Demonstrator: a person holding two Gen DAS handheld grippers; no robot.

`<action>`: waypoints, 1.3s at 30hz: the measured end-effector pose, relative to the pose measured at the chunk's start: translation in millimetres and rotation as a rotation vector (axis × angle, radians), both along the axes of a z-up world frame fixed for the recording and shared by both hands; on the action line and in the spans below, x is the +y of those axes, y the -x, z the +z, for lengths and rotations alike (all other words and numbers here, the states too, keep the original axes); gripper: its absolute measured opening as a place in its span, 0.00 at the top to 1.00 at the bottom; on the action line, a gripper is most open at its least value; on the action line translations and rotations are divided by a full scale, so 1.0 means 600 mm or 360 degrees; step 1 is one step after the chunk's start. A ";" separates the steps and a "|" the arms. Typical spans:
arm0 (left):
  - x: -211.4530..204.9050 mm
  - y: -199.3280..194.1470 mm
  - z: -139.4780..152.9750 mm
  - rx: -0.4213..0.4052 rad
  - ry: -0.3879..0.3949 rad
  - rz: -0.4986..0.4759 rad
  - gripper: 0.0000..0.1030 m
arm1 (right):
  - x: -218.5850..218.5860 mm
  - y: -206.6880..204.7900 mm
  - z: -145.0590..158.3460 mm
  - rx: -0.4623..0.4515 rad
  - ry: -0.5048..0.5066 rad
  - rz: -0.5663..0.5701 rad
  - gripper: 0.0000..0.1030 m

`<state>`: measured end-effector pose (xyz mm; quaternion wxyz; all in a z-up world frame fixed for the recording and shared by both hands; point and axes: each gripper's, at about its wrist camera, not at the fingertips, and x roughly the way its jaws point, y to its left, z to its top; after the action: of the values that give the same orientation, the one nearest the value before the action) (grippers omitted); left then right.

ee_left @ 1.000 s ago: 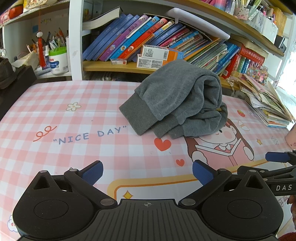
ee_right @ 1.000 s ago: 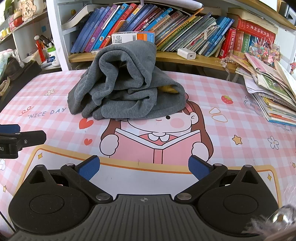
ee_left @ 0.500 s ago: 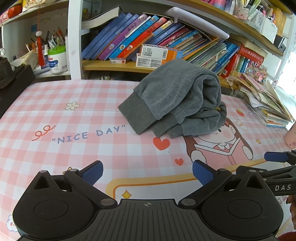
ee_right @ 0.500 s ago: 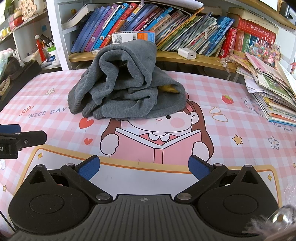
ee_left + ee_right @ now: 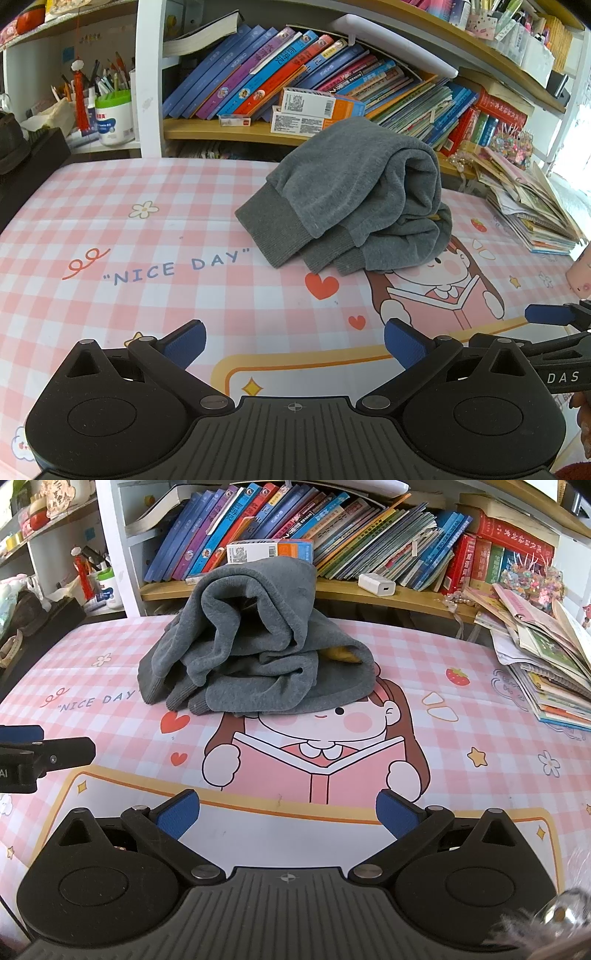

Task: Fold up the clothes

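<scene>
Crumpled grey fleece garment (image 5: 354, 199) heaped on the pink checked cartoon-print counter (image 5: 110, 221), both claws hanging back.

From left to right: the left claw (image 5: 293, 341) hovers low with its blue pads spread apart and empty; the garment sits mid-counter, ribbed cuffs toward "NICE DAY", something yellow, perhaps a lining, peeking out; the right claw (image 5: 288, 812) is likewise spread wide, near the wooden shelf of slanted books (image 5: 332, 528).

A grey sweatshirt (image 5: 354, 199) lies bunched in a rumpled heap, ribbed cuffs spilling leftward, mid-table.
</scene>
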<state>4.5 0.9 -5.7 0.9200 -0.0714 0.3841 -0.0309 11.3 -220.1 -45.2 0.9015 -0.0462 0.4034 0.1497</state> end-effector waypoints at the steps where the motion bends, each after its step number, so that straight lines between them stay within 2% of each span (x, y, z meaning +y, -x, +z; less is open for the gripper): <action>1: 0.000 0.000 0.000 -0.0001 0.0002 -0.0002 0.00 | 0.000 0.000 0.000 0.0000 0.0000 0.0002 0.00; 31: 0.002 -0.009 -0.012 0.0039 0.0047 -0.0014 0.00 | 0.006 -0.008 -0.008 0.0028 0.0011 0.0023 0.00; 39: 0.005 -0.015 -0.020 0.0065 0.0076 -0.0014 0.00 | 0.004 -0.013 -0.013 0.0061 -0.0068 0.0063 0.01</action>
<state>13.5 4.1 -17.6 0.9098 -0.0922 0.4024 -0.0426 19.0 -217.5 -52.7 0.8913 -0.0320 0.4162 0.1768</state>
